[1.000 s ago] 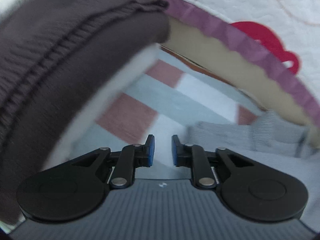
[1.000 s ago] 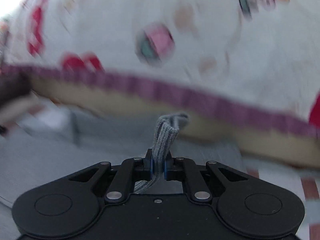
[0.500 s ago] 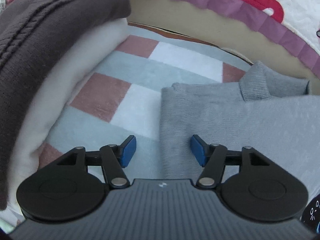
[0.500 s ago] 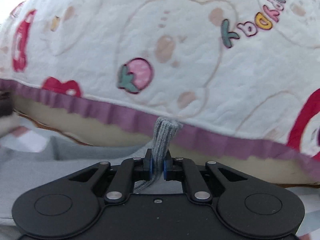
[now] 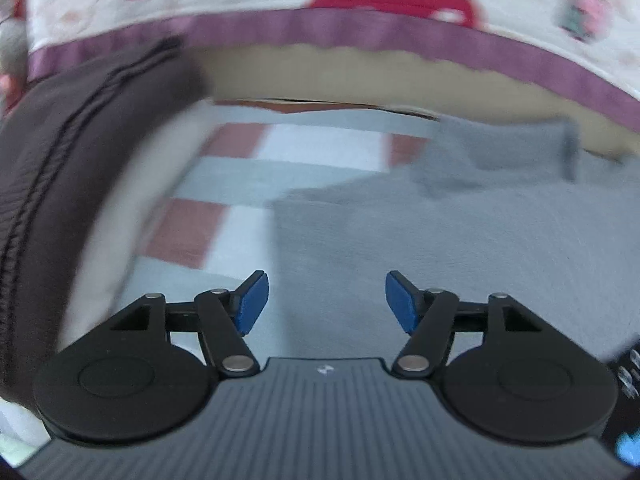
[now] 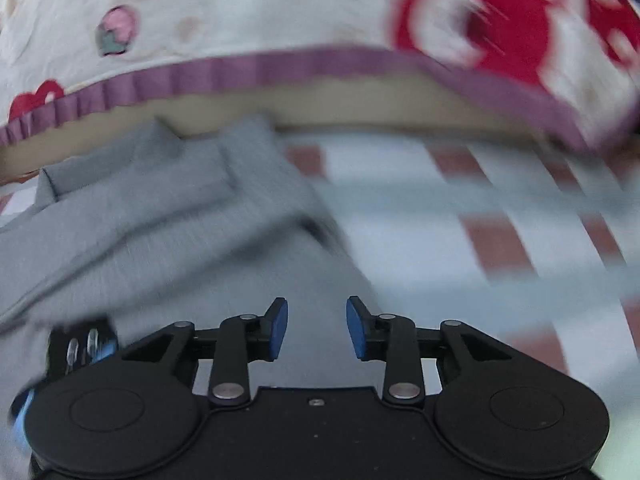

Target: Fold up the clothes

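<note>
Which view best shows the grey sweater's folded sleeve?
The right wrist view: the grey sweater fills its left half, the folded sleeve lying on top. The left wrist view shows mainly the blurred body and a cuff at the far edge.

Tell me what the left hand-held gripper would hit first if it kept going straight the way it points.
Most likely the grey sweater: the left hand-held gripper has nothing between its open pads and points down at the flat grey knit spread on the checked bedsheet. The frame is blurred, so depth is uncertain.
</note>
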`<state>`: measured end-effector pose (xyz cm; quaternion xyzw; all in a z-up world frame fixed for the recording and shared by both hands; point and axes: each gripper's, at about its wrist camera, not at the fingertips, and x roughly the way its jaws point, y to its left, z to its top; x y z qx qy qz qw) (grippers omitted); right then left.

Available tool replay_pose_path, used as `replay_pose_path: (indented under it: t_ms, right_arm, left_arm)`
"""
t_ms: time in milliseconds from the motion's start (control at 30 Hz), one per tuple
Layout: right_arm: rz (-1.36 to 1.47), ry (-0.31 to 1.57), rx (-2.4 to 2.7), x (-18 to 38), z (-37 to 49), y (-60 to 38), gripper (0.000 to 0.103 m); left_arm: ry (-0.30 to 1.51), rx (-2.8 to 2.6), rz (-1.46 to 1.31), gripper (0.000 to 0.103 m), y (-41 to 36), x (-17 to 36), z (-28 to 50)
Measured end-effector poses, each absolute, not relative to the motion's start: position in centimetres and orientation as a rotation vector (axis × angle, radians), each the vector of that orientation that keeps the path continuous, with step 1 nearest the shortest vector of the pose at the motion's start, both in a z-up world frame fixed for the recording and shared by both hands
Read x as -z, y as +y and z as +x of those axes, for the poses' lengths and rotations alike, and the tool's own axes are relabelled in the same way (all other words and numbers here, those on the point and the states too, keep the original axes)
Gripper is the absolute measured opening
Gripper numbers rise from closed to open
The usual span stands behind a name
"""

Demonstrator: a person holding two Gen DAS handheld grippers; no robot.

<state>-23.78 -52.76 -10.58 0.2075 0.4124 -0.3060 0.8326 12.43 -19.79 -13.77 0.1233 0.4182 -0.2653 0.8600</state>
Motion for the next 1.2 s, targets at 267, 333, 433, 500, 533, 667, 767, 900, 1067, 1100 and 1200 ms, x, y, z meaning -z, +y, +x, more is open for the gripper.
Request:
replay_pose_path:
  t_ms: [267,333,433,500,533,667,767,900,1067,1100,1200]
  right_arm:
    - [0.573,0.929,0.552,9.1,-39.3,-50.9,0.05]
    - [0.605,0.903,0.511,9.6,-41.9,-49.8,0.05]
    - [0.634,0.861,0.486,10.3,-44.7,-48.4,0.05]
    - [0.662,0.829,0.467,10.9,-45.8,-47.7,0.05]
    - [0.676,0.813,0.456,11.1,-46.3,-47.4,0.05]
    - [0.749,0.796,0.438,13.3,-47.0,-46.3,0.051]
    - [0.758,0.789,0.404,14.5,-46.7,-45.4,0.044]
    - [0.764,0.66,0.322,14.0,-46.2,-44.7,0.013]
    - [0.794,0.494,0.244,10.6,-43.5,-45.8,0.012]
    - [0.783,0.475,0.227,9.8,-42.5,-46.0,0.012]
    - [0.737,0.434,0.185,7.4,-38.8,-47.0,0.012]
  left_arm:
    - [0.995,0.866,0.372,0.064,-22.8,13.9,1.5]
    - [1.026,0.944,0.389,0.064,-22.9,13.6,-0.8]
    - [1.081,1.049,0.398,0.064,-22.4,13.0,-3.7]
    - [1.121,1.13,0.392,0.065,-21.6,12.6,-5.7]
    - [1.141,1.17,0.389,0.065,-21.2,12.3,-6.7]
    - [1.197,1.284,0.423,0.066,-19.8,11.8,-10.3]
    - [1.207,1.324,0.501,0.066,-18.9,11.7,-12.2]
    - [1.221,1.367,0.556,0.066,-17.4,11.3,-12.9]
    - [1.226,1.467,0.522,0.068,-17.0,10.6,-12.8]
    - [1.222,1.477,0.513,0.068,-17.3,10.5,-12.9]
    - [1.215,1.524,0.468,0.068,-19.5,10.5,-13.3]
